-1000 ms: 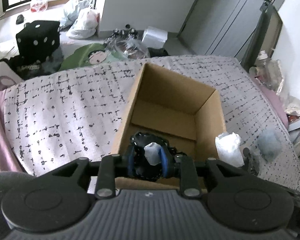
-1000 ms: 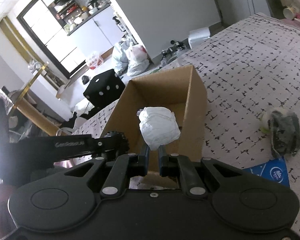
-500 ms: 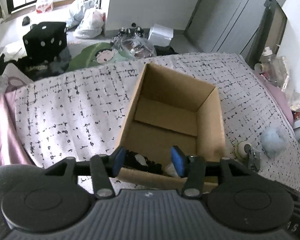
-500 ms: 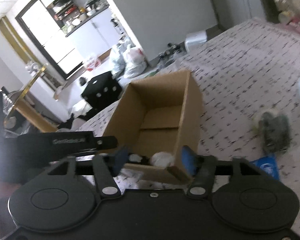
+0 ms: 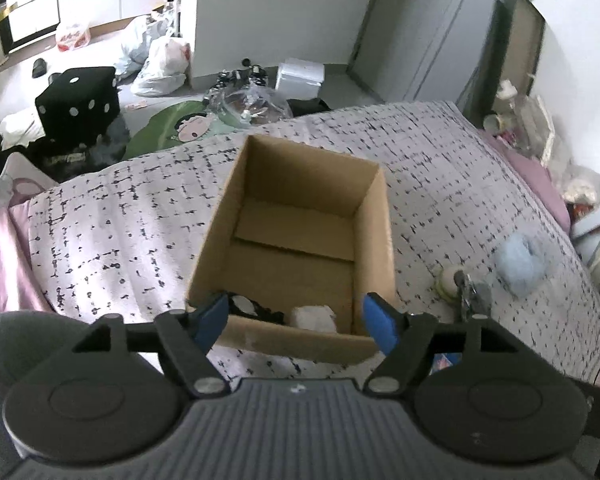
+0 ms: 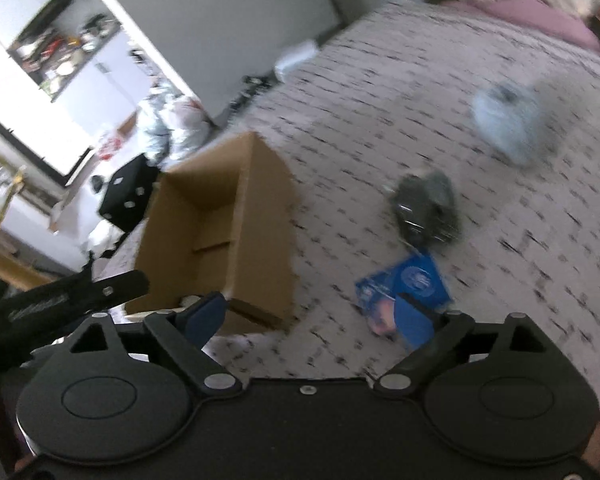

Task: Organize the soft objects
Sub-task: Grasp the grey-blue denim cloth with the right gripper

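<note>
Soft objs: two already in cardboard box, three-ish left out on bedspread.

Left wrist view: left gripper hangs over near edge of box, jaws spread wide, nothing between the blue pads. Box sits open-topped on the patterned bedspread. Inside, at near wall: dark bundle on the left, white wad just beside it to the right; rest of box floor bare. Right of box, apart from it: small round pale obj w/ a dark/metallic bit touching it, can't tell what; pale blue fluffy ball a bit further right. Bedroom clutter on floor beyond, incl. black dice cube.

Right wrist view: heavy motion blur. Right gripper also wide apart, empty, angled toward bedspread right of box. Ahead of it: blue flat packet nearest, partly behind right pad; dark grey crumpled obj beyond; pale blue fluffy ball furthest. Left gripper body visible at lower left edge.

Step in hand (judged): drop-off done, right hand going for next item. To do it well: keep jaws wide till pads straddle the obj, come down from above, press slightly into bedspread so soft item doesn't squirt out, close on its bulk not a loose edge. Dark obj looks like best next pick; the packet is flat, hard to pinch off fabric, may snag the cover. Left should stay clear of box opening.
</note>
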